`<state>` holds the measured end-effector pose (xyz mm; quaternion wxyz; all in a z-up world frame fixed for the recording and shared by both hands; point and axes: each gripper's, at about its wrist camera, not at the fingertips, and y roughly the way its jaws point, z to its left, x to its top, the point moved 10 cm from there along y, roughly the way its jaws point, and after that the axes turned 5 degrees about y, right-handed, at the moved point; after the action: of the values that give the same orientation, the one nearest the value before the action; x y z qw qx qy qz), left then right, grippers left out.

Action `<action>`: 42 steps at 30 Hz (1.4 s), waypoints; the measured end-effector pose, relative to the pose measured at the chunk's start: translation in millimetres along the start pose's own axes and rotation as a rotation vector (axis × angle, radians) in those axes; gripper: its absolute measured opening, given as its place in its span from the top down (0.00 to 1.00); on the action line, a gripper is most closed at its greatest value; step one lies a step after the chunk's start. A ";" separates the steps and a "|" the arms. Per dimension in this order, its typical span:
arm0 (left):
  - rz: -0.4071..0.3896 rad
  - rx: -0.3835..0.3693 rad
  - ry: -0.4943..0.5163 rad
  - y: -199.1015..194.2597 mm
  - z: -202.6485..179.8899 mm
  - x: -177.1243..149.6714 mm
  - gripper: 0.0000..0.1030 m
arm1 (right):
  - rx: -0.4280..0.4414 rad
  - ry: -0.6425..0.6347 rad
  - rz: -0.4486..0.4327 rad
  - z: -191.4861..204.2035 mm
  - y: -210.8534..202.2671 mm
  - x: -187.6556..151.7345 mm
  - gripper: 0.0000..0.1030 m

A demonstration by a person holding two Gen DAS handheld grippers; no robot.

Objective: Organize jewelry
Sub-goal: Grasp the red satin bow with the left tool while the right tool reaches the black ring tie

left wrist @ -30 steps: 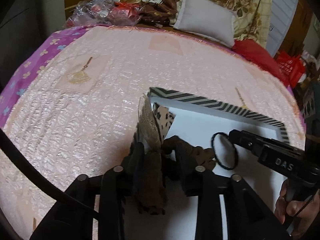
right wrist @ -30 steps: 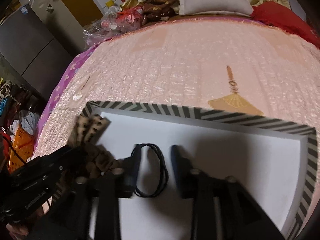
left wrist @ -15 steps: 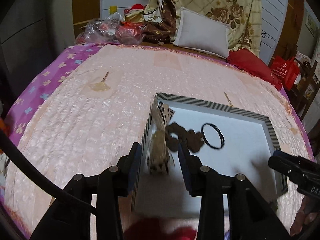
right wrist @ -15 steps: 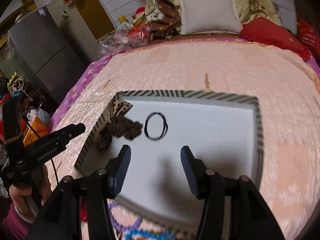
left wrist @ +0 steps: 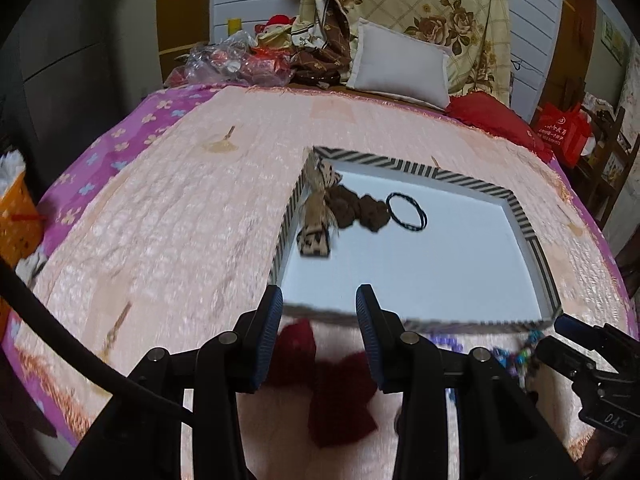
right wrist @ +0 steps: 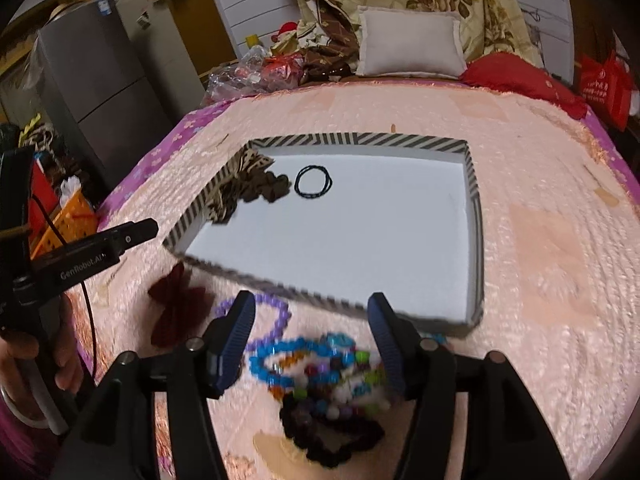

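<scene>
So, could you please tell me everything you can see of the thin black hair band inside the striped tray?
The black hair band is a thin, dark loop, apparently elastic cord doubled into two overlapping rings. It lies flat and free on the white floor of the striped tray, toward the far left corner. It sits just right of the brown leopard-print bow, very close to it; whether they touch is unclear. Neither the left gripper nor the right gripper is near it; both are open and empty.
</scene>
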<state>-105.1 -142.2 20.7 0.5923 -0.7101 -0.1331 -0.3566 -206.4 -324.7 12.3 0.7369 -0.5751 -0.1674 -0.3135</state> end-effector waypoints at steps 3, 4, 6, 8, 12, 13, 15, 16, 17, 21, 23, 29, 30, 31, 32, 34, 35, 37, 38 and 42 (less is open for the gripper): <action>0.014 -0.003 -0.020 -5.0 8.1 -14.0 0.71 | 0.009 -0.023 0.014 4.1 -5.3 -14.8 0.40; 0.019 -0.004 -0.026 -5.8 9.6 -18.0 0.71 | 0.017 -0.026 0.019 5.3 -6.4 -19.8 0.40; 0.039 -0.011 -0.040 -5.9 14.1 -29.9 0.71 | 0.035 -0.027 0.029 8.6 -7.5 -29.3 0.41; 0.054 -0.015 -0.044 -5.2 16.3 -39.6 0.70 | 0.057 -0.046 0.044 14.4 -5.3 -37.8 0.41; 0.090 -0.039 -0.084 0.3 20.9 -57.2 0.71 | 0.064 -0.110 0.060 28.0 -1.1 -51.5 0.41; 0.098 -0.051 -0.096 1.6 21.3 -60.8 0.71 | 0.070 -0.118 0.061 31.2 -0.4 -52.2 0.41; 0.098 -0.073 -0.112 2.2 20.0 -64.8 0.71 | 0.085 -0.131 0.064 36.7 -0.3 -53.5 0.41; 0.096 -0.087 -0.116 2.9 18.5 -66.1 0.70 | 0.091 -0.138 0.063 40.1 -1.0 -54.4 0.42; 0.100 -0.101 -0.114 4.0 16.4 -67.8 0.70 | 0.097 -0.145 0.061 42.9 -1.3 -54.9 0.43; 0.123 -0.127 -0.115 12.0 11.0 -69.8 0.67 | 0.124 -0.172 0.067 55.8 1.4 -58.3 0.46; 0.122 -0.138 -0.141 15.2 9.9 -66.2 0.66 | 0.132 -0.182 0.075 61.3 4.4 -60.8 0.46; 0.121 -0.134 -0.171 25.6 3.5 -55.3 0.66 | 0.159 -0.212 0.100 77.5 10.5 -69.5 0.46; 0.131 -0.133 -0.180 28.7 2.4 -55.3 0.65 | 0.160 -0.216 0.104 79.1 11.7 -70.1 0.46; 0.144 -0.137 -0.190 32.7 0.7 -55.6 0.65 | 0.163 -0.217 0.108 80.5 13.0 -71.2 0.46; 0.153 -0.136 -0.196 35.7 -0.6 -56.0 0.65 | 0.167 -0.218 0.113 81.4 13.8 -72.2 0.46; 0.164 -0.112 -0.203 41.6 -1.3 -56.7 0.65 | 0.176 -0.220 0.124 84.3 15.7 -75.2 0.46; 0.166 -0.097 -0.200 44.0 -1.5 -56.5 0.65 | 0.180 -0.223 0.127 85.2 16.3 -76.1 0.46; 0.175 -0.072 -0.187 47.6 -3.2 -56.1 0.65 | 0.182 -0.229 0.130 86.7 17.5 -77.4 0.46; 0.178 -0.061 -0.179 48.4 -3.7 -56.0 0.65 | 0.180 -0.232 0.130 87.1 18.3 -77.5 0.46; 0.159 -0.039 -0.136 47.1 -0.7 -57.2 0.89 | 0.185 -0.240 0.138 92.3 23.0 -78.9 0.46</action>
<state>-117.2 -141.9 -52.4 0.5942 -0.7526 -0.1091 -0.2619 -239.8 -212.3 -26.6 0.7812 -0.5483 -0.2425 -0.1743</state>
